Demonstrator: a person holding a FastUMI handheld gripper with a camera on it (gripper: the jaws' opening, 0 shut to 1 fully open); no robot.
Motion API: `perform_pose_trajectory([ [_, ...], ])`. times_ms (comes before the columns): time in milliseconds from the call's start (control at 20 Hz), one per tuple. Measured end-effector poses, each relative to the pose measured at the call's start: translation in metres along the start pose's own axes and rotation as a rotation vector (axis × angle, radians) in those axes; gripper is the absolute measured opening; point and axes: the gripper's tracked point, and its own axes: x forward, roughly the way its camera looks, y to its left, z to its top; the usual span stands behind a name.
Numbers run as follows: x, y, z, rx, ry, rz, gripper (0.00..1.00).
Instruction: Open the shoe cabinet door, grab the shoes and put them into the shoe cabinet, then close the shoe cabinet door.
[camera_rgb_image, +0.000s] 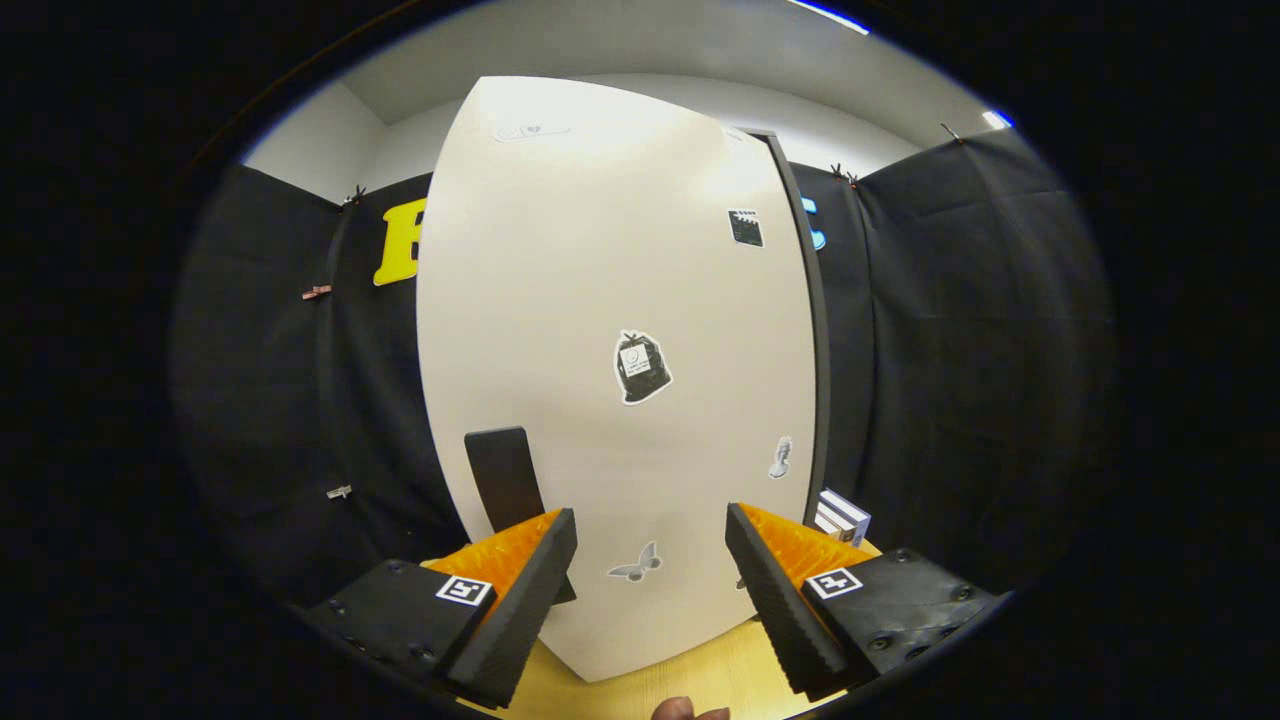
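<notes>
The tongs (650, 570) stand released, grasping nothing, at the bottom of the frame; the shoe cabinet door (610, 330) fills the centre just ahead of them, seemingly shut, its dark handle (503, 478) beside the left finger, low and left of centre. The task looks barely begun; opening, loading and closing remain; the cabinet's inside is hidden, and small boxes (842, 515) sit on the desk (690, 675) at lower right.

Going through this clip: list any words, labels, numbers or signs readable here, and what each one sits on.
No text can be read.
Rubbish-bag sticker on the shoe cabinet door: its small label is too blurred.
Clapperboard sticker on the same door: no legible writing.
Boxes beside the cabinet: markings too small.
Gripper, open, just ahead of the door: square coded markers on both fingers, patterns rather than words.
</notes>
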Motion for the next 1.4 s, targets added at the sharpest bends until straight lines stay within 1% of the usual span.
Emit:
perform_pose_trajectory([
  [300, 0.007, 0.01, 0.003, -0.004, -0.015, 0.002, 0.98],
  [450, 0.003, 0.003, 0.005, 0.008, -0.018, -0.01, 0.98],
  [700, -0.004, -0.008, 0.004, -0.016, -0.024, -0.027, 0.98],
  [1000, -0.007, -0.005, 0.011, -0.038, -0.033, -0.014, 0.98],
  [1400, -0.009, -0.004, 0.015, -0.025, -0.033, -0.01, 0.98],
])
